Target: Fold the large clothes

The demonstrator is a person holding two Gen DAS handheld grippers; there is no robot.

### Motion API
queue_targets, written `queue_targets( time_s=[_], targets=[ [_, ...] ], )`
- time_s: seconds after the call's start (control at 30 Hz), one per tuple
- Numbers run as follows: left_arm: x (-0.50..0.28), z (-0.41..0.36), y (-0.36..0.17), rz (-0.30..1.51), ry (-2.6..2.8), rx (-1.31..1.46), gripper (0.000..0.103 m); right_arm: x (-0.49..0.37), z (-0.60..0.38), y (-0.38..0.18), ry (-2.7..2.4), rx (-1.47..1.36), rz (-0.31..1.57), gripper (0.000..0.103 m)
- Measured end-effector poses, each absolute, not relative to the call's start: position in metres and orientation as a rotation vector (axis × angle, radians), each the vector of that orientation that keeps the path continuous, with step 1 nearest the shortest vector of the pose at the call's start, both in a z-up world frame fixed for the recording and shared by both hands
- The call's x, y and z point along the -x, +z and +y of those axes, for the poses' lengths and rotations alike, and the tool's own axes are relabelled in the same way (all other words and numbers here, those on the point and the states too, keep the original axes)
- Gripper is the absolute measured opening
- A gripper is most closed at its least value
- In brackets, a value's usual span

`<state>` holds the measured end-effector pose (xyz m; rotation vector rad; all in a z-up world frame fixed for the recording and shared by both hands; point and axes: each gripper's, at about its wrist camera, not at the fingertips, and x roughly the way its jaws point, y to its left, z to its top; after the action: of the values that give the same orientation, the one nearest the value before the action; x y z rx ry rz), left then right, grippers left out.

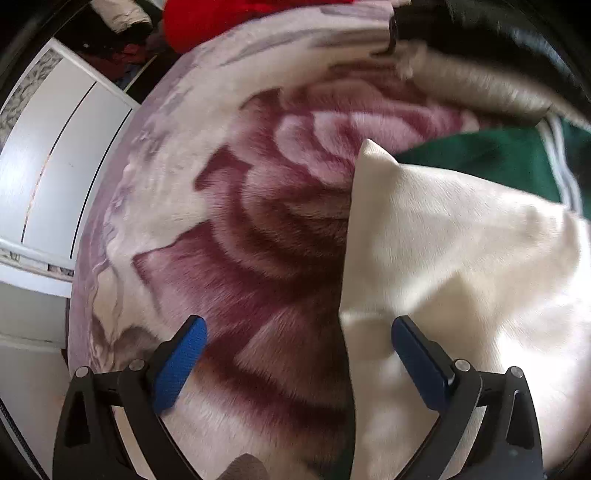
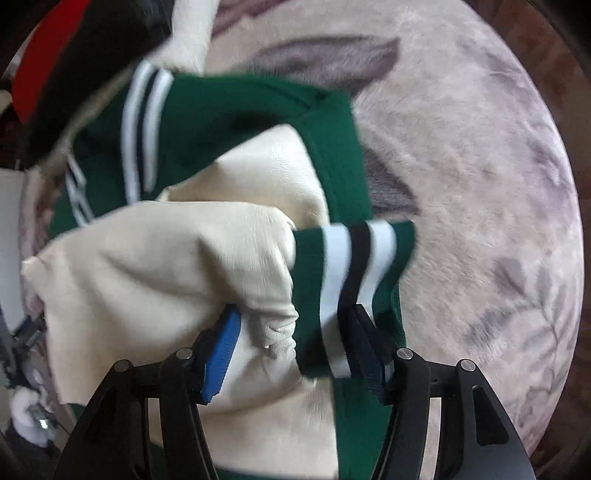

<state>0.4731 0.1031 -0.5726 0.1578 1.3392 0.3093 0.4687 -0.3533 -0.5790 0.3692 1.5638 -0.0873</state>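
A green varsity jacket (image 2: 236, 122) with cream sleeves lies on a plush rose-patterned blanket (image 1: 258, 236). My right gripper (image 2: 295, 332) is shut on the end of a cream sleeve (image 2: 166, 266) with its green, white and black striped cuff (image 2: 354, 258), bunched between the blue pads. In the left wrist view the cream sleeve (image 1: 461, 258) spreads over the right half, with the green body (image 1: 480, 155) behind it. My left gripper (image 1: 299, 354) is open, its right finger (image 1: 421, 362) over the cream fabric's edge, its left finger (image 1: 181, 362) over the blanket.
A white cabinet (image 1: 48, 166) stands left of the bed. A red garment (image 1: 229, 18) and a black coat with a fur trim (image 1: 498, 33) lie at the far end. The blanket (image 2: 480, 184) extends to the right of the jacket.
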Motion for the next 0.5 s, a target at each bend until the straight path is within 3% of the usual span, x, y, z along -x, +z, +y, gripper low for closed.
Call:
queue_targets(
  time_s=[0.27,0.4,0.5],
  targets=[
    [-0.375,0.093,-0.506,1.252,0.364,-0.085,0.103,-0.403,-0.383,-0.505,-0.058,-0.524,1.542,0.065],
    [-0.348,0.076,-0.514,1.202,0.496,-0.201,0.103,-0.453,-0.368,-0.489,-0.004,-0.519,1.527,0.065],
    [-0.346,0.071,-0.545,1.22,0.604,-0.293,0.103,-0.514,-0.339,-0.51,0.018,-0.508,1.534,0.065]
  ],
)
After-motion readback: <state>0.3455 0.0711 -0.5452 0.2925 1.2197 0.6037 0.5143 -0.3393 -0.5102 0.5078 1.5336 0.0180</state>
